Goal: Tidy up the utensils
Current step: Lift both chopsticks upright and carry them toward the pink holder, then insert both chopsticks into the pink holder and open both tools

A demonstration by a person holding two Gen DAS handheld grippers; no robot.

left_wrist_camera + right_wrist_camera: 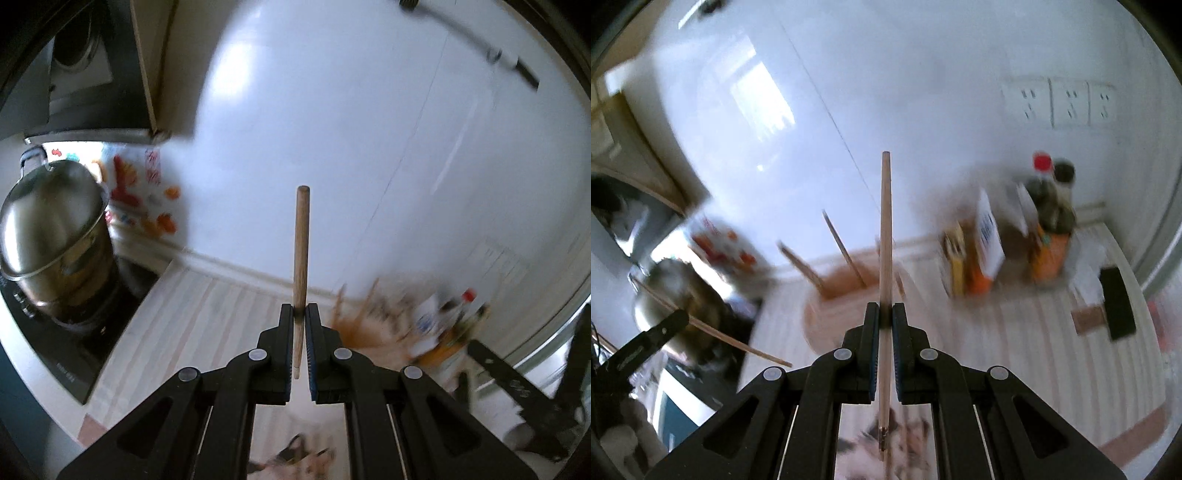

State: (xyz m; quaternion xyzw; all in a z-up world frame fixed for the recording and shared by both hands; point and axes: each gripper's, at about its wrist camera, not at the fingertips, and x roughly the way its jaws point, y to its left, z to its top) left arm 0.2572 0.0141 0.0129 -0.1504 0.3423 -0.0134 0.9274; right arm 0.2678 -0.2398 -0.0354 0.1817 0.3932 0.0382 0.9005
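My left gripper is shut on a wooden stick, a chopstick or utensil handle, held upright above the pale counter. My right gripper is shut on a thinner wooden chopstick, also pointing up. In the right wrist view the left gripper shows at the left, holding its stick at a slant. A brown holder with wooden sticks standing in it sits on the counter by the wall; it also shows blurred in the left wrist view.
A steel pot with lid stands on a black cooktop at the left. Bottles and boxes stand at the back right by the white wall. A black object lies at the right. Wall sockets sit above.
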